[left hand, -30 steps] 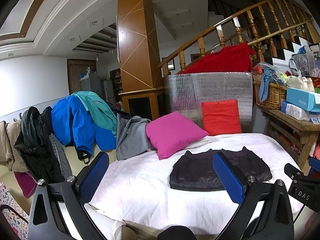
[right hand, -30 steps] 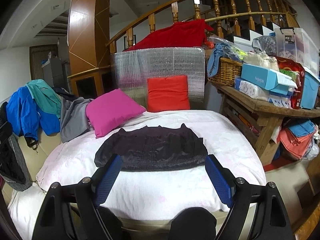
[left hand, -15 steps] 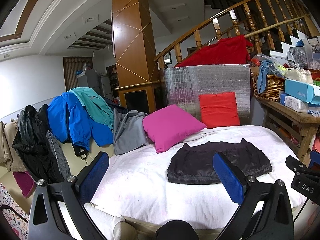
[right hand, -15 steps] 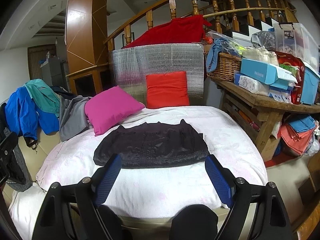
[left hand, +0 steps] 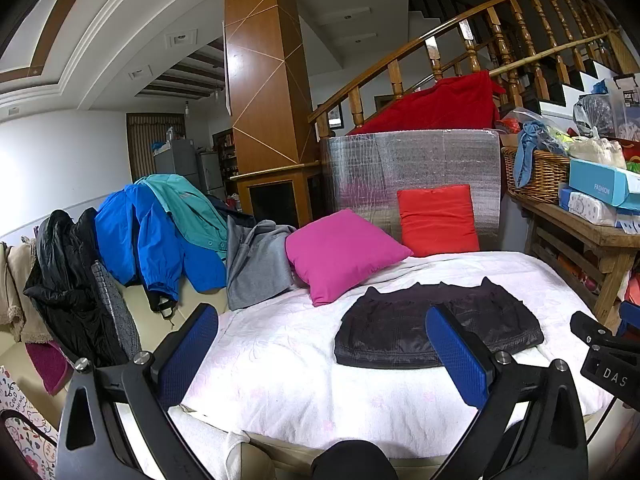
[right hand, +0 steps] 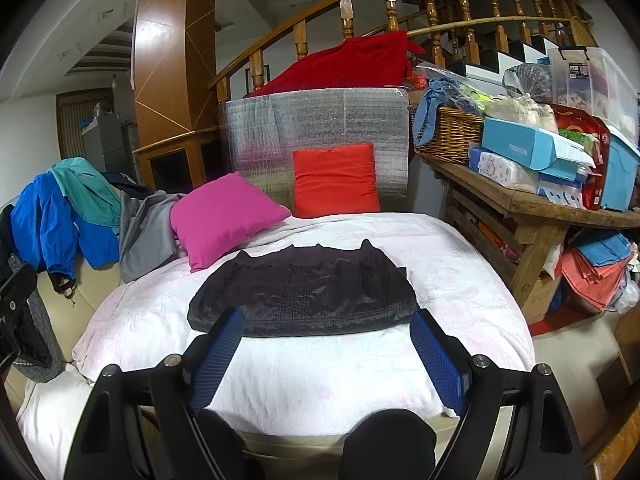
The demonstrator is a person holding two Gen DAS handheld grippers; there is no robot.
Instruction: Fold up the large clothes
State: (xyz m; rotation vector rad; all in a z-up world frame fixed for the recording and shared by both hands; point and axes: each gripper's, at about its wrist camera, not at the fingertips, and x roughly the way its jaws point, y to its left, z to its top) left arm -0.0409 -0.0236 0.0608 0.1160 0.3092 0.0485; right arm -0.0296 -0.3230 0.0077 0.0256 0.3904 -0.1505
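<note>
A dark folded garment (left hand: 436, 328) lies flat on the white bedcover (left hand: 280, 360); it also shows in the right wrist view (right hand: 308, 292). My left gripper (left hand: 320, 344) is open and empty, held back above the near left part of the bed. My right gripper (right hand: 326, 344) is open and empty, just in front of the garment's near edge, not touching it. More clothes hang in a pile on the left: a blue jacket (left hand: 144, 236), a teal one (left hand: 188, 208), a grey one (left hand: 256, 264) and a black one (left hand: 68, 288).
A pink pillow (left hand: 340, 252) and a red pillow (left hand: 438, 220) lean at the bed's far side against a silver panel (left hand: 408, 168). A wooden table (right hand: 532, 208) with a basket (right hand: 452, 136) and boxes stands to the right. A staircase rises behind.
Both grippers have drawn back and tilted slightly; the garment sits a little lower and farther in both views. Both stay open and empty. The garment has not moved.
</note>
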